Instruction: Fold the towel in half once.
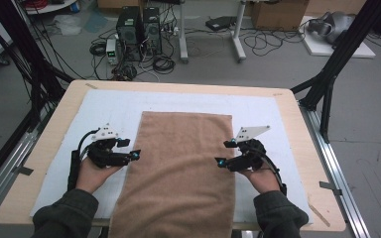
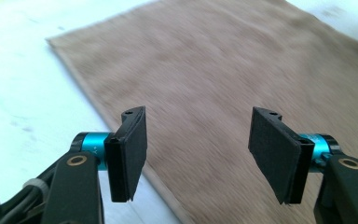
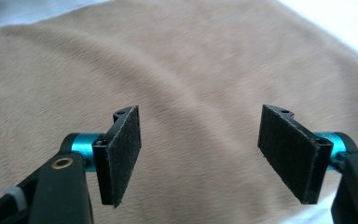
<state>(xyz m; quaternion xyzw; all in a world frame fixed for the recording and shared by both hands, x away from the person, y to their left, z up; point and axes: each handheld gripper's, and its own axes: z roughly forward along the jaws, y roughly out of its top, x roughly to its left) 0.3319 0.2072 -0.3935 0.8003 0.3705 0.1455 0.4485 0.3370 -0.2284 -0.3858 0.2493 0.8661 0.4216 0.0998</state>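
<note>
A brown towel (image 1: 181,163) lies flat along the middle of the table, its near end hanging over the front edge. My left gripper (image 1: 130,149) hovers at the towel's left edge, open, with nothing between its pads (image 2: 133,149). Beneath it, the towel (image 2: 214,88) and its left hem run across the left gripper view. My right gripper (image 1: 224,152) is at the towel's right edge, open and empty too. Under its pads (image 3: 121,156) the towel (image 3: 186,79) spreads with soft ripples.
A white cloth (image 1: 104,106) covers the wooden table (image 1: 297,119) under the towel. Black frame legs (image 1: 327,89) stand at both far corners. Computers and cables (image 1: 139,34) lie on the floor beyond the table.
</note>
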